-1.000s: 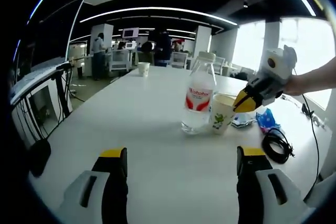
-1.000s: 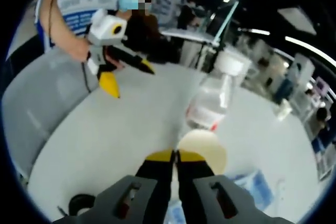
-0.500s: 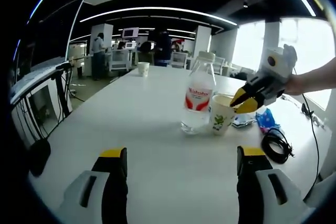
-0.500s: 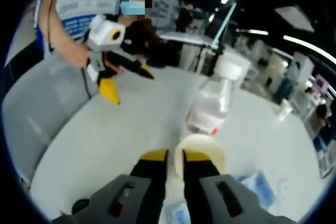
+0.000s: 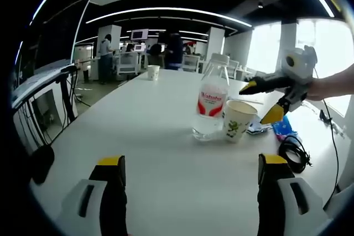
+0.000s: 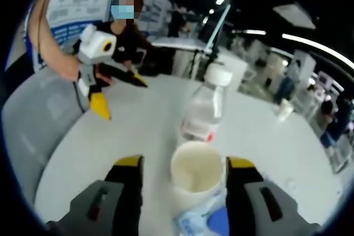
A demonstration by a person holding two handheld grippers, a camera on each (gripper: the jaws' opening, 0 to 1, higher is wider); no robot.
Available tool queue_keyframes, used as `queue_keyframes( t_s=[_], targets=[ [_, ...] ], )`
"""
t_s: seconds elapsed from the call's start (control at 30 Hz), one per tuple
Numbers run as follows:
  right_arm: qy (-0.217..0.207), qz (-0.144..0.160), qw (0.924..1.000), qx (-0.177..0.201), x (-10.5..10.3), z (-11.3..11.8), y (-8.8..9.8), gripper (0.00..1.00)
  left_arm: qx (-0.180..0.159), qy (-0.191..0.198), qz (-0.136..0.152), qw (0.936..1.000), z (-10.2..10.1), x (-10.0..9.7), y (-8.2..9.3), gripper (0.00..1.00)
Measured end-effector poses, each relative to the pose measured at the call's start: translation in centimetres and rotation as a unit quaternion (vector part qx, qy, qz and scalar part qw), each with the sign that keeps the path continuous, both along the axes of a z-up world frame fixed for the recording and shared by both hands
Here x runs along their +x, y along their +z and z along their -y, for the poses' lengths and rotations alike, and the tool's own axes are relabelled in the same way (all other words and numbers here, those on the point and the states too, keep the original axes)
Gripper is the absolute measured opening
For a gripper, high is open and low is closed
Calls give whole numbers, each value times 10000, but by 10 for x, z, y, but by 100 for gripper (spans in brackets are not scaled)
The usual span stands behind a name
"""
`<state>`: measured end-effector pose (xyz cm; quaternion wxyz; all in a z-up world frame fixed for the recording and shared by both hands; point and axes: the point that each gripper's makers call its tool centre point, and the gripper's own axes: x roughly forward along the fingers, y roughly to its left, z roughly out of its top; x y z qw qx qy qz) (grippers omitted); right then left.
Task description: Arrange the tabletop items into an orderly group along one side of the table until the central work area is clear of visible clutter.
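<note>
The right gripper [image 6: 185,165] hovers with jaws spread wide either side of a paper cup [image 6: 196,172], gripping nothing. The cup stands just beside a water bottle [image 5: 211,104] on the white table [image 5: 149,131]. The left gripper [image 5: 191,164], also wide open and empty, faces bare tabletop. A black cable [image 5: 293,152] and blue packet [image 5: 282,125] lie near the table's edge.

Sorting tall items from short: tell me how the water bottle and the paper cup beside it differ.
The water bottle is clear plastic, capped and taller, with a red label; the paper cup is opaque white, open-topped and shorter, with a green leaf print. Both stand upright, close together on the white table.
</note>
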<state>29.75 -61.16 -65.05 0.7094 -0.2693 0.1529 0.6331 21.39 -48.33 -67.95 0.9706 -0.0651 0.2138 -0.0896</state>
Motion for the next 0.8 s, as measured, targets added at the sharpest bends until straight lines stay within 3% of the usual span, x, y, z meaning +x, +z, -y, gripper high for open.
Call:
queue_keyframes(
  t_s=[0.2,0.8],
  targets=[
    [-317,-59,9995,69,3,5,-1,75,12,-63,-35,10000,3,0,-1,100],
    [-808,-232,9962,211,-3,29,4,76,22,-172,-83,9998,9,-1,-2,100]
  ],
)
